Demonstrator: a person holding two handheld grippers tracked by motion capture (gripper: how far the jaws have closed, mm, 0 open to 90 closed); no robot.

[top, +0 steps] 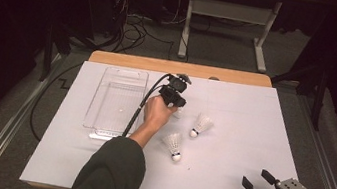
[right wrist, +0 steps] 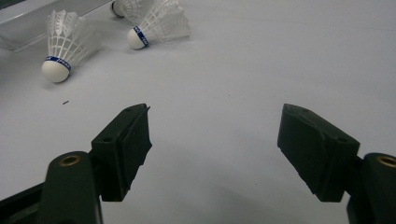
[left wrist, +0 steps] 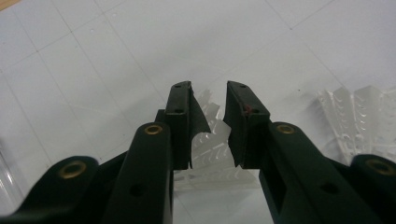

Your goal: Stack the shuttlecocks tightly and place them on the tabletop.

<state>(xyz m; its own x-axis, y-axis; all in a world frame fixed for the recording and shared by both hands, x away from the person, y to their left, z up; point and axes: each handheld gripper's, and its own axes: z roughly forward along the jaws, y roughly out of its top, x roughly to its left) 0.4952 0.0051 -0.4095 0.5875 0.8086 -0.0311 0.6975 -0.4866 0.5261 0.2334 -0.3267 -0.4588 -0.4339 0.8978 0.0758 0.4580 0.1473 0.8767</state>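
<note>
We hold the left gripper (top: 175, 104) down over a shuttlecock (left wrist: 212, 147) on the white table (top: 251, 137), just right of the clear tray (top: 116, 98). Its feathered skirt sits between the fingers (left wrist: 180, 116), which stand narrowly apart; whether they touch the feathers we cannot tell. Its cork is hidden, so we cannot tell its axis. Our right gripper (top: 258, 182) rests wide open at the near right corner
</note>
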